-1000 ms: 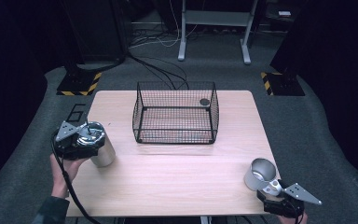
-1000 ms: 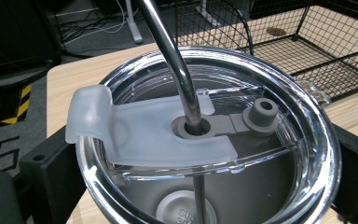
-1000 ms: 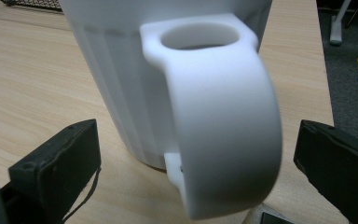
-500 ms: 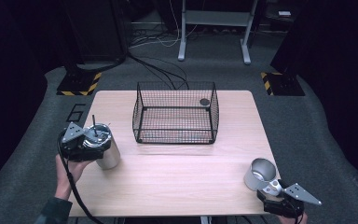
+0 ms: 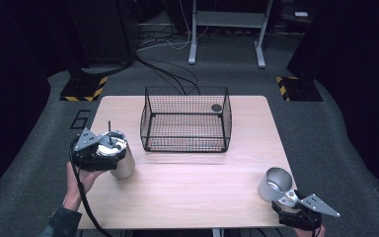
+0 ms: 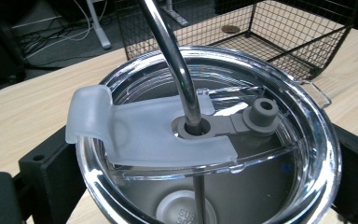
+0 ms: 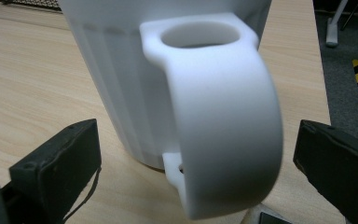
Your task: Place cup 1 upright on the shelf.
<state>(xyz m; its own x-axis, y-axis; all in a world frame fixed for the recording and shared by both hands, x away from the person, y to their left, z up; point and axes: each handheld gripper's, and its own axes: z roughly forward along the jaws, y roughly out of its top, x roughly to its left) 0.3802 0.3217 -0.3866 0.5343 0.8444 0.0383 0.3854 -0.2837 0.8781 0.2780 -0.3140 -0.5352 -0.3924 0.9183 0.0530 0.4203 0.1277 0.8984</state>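
Two drinking vessels are in hand at this moment: a steel tumbler (image 5: 119,159) at the lower left of the high view and a white mug (image 5: 275,183) at the lower right, both near the front of the wooden table (image 5: 192,192). In the left gripper view, the tumbler's clear lid (image 6: 205,140) and bent metal straw (image 6: 177,65) lie between your left gripper (image 5: 98,152)'s black jaws, which press against the rim on either side; that gripper is clenched on the tumbler. In the right gripper view, the mug's handle (image 7: 223,116) stands between the jaws of your right gripper (image 5: 296,210), yet clear gaps show on both sides, so this gripper is released and touches nothing. The wire basket (image 5: 186,120) sits at the centre of the table, well apart from both vessels, with a small dark disc (image 5: 216,107) at its far right corner. The step in hand is judged to be the grasp: the left one is made, the right one is not yet made. Your next move calls for closing the right jaws squarely on the handle, then carrying each vessel up over the basket's rim, keeping the tumbler upright so the straw clears the wire.
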